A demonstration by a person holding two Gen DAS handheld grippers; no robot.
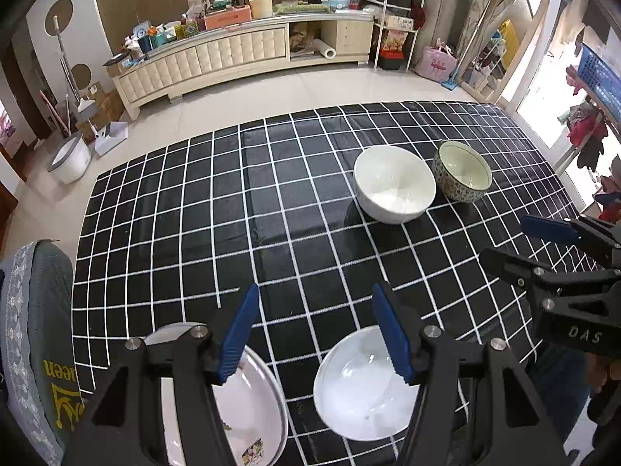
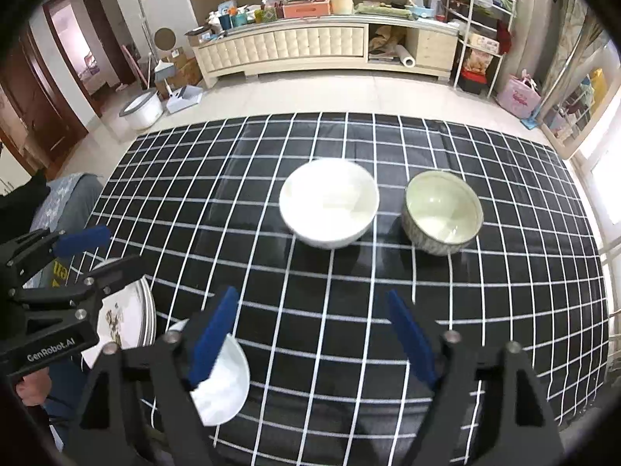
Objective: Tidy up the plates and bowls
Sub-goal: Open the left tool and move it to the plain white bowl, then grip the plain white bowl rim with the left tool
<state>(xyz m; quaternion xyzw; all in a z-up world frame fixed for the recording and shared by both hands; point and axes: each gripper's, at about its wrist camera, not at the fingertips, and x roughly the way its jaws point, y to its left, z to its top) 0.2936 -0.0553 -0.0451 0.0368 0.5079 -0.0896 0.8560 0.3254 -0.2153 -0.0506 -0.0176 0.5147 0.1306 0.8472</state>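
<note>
- Since all four pieces look like glazed ceramic, expect them stiff, slick, chip-prone, moderately heavy; grip by the rim, one finger inside, one outside.
- Decorated plate (image 1: 252,407): 7 o'clock in the left wrist view, at the near edge of the checked tablecloth (image 1: 271,213). Flat, so its rim is hard to get under.
- Small white dish (image 1: 361,388): 5 o'clock, just beside the plate, not touching.
- White bowl (image 1: 394,182): 1 o'clock, mid-table. Patterned bowl (image 1: 462,171) just right of it, a narrow gap between.
- Left gripper (image 1: 316,334): jaws wide apart, empty, hovering above the plate and dish.
- Right gripper (image 2: 310,334): likewise spread wide, holding nothing, aimed at the bowls at 12 o'clock.
</note>
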